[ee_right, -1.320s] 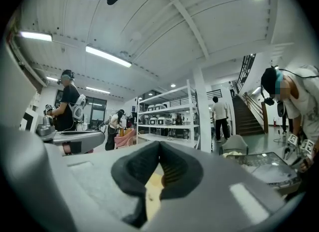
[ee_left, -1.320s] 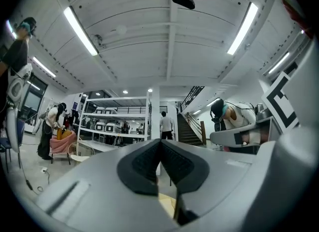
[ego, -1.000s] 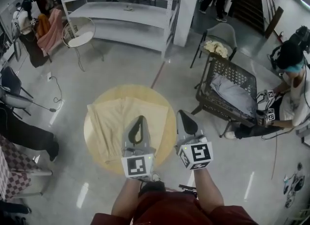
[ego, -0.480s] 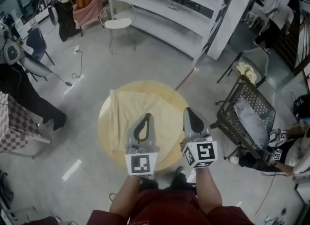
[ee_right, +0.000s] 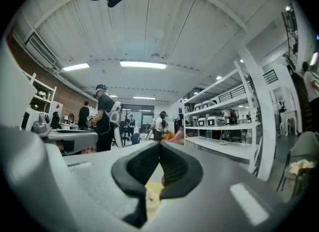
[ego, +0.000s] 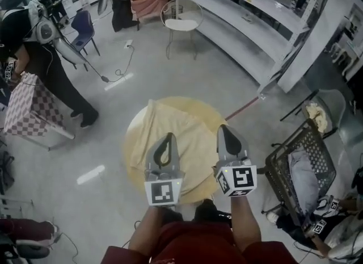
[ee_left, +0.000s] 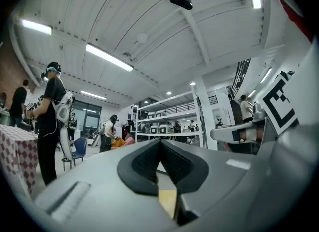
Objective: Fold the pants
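— Where are the pants (ego: 170, 138) right now?

— On the round yellow table (ego: 197, 105), a pale cream sheet of cloth covering most of the top and reaching its left edge. Neither gripper touches them.

— And the grippers?

— In the head view both are held out level over the near side of the table. The left gripper (ego: 167, 137) has its jaws pressed together with nothing between the pads. Its own view shows only a sliver of yellow table below the closed tips. The right gripper (ego: 224, 128) is the same, jaws closed and empty, with a bit of cream cloth showing beneath them.

— So how much folding is done?

— Little, I'd judge. The cloth lies broad, with a diagonal crease across its far part. Whether that is one fold already made or just a wrinkle, I can't tell. It is no compact bundle, so the main folds are left, and each starts with opening a jaw and taking an edge
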The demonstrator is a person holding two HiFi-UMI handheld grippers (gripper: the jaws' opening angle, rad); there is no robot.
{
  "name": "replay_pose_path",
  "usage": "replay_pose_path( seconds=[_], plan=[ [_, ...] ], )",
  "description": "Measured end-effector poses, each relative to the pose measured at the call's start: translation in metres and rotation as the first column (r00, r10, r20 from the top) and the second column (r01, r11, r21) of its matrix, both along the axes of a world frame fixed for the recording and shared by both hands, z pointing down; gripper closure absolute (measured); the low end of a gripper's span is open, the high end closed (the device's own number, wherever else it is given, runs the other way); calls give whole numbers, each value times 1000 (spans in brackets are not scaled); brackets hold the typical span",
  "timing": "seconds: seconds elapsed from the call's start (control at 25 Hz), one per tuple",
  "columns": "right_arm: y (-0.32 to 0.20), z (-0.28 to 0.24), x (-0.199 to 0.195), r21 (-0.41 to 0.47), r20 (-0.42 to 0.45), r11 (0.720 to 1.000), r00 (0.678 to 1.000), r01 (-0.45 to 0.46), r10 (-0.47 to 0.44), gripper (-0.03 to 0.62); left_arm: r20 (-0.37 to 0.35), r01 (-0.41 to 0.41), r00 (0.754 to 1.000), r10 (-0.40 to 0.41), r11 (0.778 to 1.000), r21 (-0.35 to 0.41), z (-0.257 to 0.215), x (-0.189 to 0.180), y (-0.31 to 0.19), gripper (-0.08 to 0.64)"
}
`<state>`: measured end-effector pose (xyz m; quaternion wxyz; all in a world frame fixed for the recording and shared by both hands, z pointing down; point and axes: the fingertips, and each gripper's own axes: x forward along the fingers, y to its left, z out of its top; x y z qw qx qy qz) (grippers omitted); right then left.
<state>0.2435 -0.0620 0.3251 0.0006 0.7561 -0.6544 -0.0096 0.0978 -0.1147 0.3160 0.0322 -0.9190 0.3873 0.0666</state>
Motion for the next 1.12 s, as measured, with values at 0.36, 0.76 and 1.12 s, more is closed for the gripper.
replay_pose_path(
  seconds=[0.36,0.76,1.12],
  plan=[
    [1,3,53,28,45,972,971,232,-233,591,46,264,963,-265,964,16,-1,26,33,554],
    [21,1,10,38,47,918,917,394,-395,591,46,435,899,-435,900,21,2,-24,87,554],
    [82,2,-39,-4,-13,910,910,415,-415,591,36,449,893,-449,894,3,10,-72,148,554]
  ],
)
